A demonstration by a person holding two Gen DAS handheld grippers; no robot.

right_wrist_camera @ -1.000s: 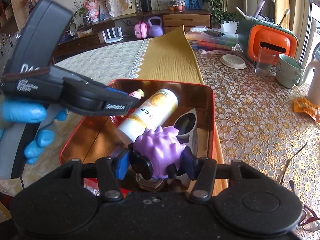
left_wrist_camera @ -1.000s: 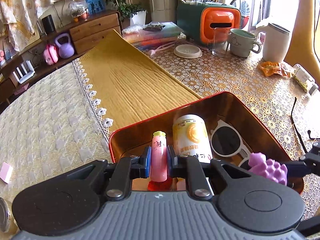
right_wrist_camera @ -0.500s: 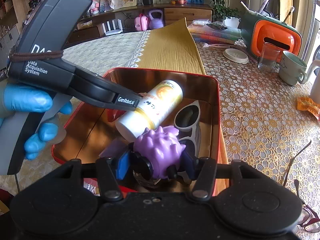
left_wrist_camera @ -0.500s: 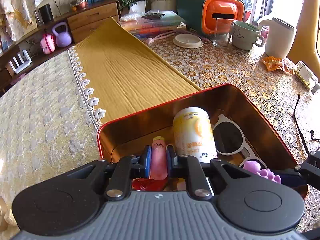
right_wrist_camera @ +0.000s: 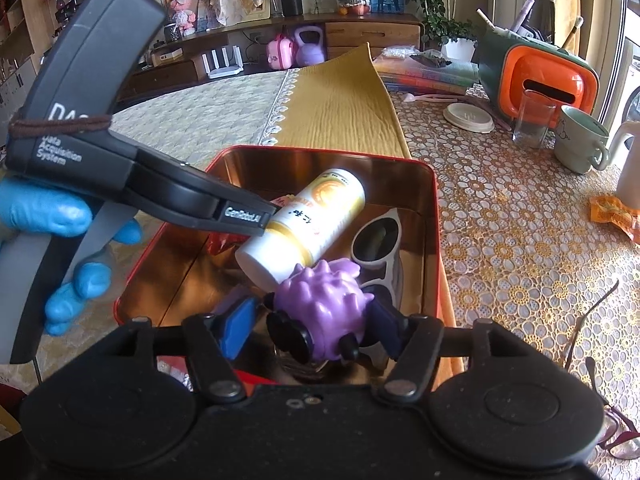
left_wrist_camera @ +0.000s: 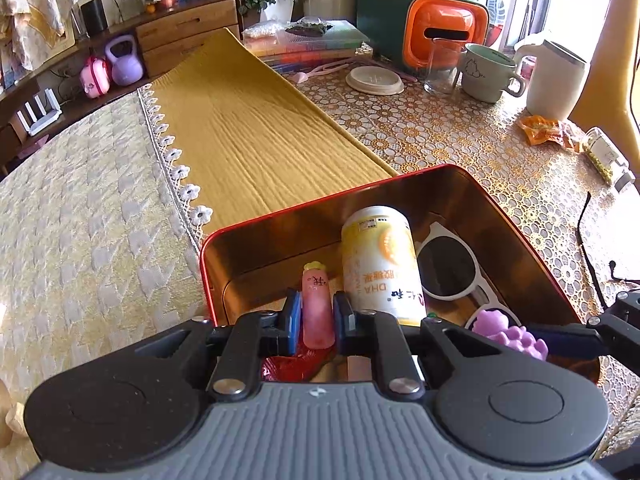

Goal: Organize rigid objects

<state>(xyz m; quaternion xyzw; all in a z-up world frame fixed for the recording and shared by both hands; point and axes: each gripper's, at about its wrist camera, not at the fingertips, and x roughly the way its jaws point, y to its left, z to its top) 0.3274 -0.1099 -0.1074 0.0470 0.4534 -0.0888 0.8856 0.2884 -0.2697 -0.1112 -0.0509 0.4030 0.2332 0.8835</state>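
1. The left hand-held gripper [left_wrist_camera: 316,318] is clamped on a slim pink plastic tube with a yellow cap [left_wrist_camera: 317,305], its blue pads pressing both sides, low inside the red metal tin with a shiny copper-coloured interior [left_wrist_camera: 280,224].
2. The right hand-held gripper [right_wrist_camera: 310,330] has just been opening its jaws; a purple knobbly rubber toy [right_wrist_camera: 322,300] sits between them, the left blue pad clearly off it, and I cannot tell whether the right pad touches.
3. In the tin, a white-and-yellow cylindrical bottle [left_wrist_camera: 380,264] lies beside the pink tube, with white-framed sunglasses [left_wrist_camera: 452,268] on its other side.
4. A blue-gloved hand [right_wrist_camera: 60,248] grips the left tool's handle.
5. The tin rests on the counter [left_wrist_camera: 460,148], partly over a mustard-yellow cloth runner [left_wrist_camera: 248,128].
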